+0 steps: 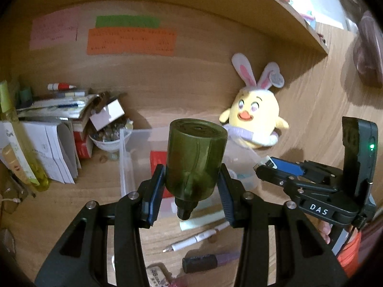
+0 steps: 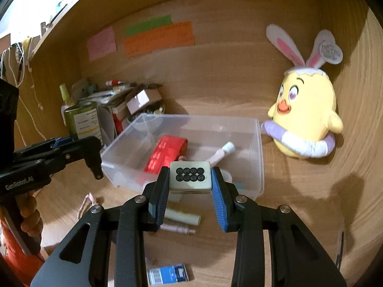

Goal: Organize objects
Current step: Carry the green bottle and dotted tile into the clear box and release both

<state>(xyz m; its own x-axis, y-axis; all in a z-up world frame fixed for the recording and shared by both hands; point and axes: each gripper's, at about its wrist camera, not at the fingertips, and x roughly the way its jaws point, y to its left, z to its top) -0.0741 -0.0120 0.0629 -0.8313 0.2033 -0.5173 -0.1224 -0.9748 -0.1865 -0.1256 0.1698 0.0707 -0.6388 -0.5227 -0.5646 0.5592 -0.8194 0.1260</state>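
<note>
Left gripper (image 1: 192,179) clamps an upturned green bottle (image 1: 196,157); right gripper (image 2: 190,179) pinches an eight-dot tile (image 2: 190,178). Clear bin (image 2: 259,157) holds a red pack (image 2: 165,154), perhaps a tube (image 2: 222,154).

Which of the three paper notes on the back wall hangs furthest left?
The pink note: it hangs alone, left of the stacked green note and orange note.

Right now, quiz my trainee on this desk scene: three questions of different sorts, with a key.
1. True or false: the left gripper holds the green bottle cap-up.
2. What does the right gripper grip?
A. a pen
B. a mahjong tile
C. a red packet
3. Which soft toy sits right of the clear plastic bin?

Key: 1 false, its cap points down; 2 B; 3 the yellow chick plush with bunny ears.
</note>
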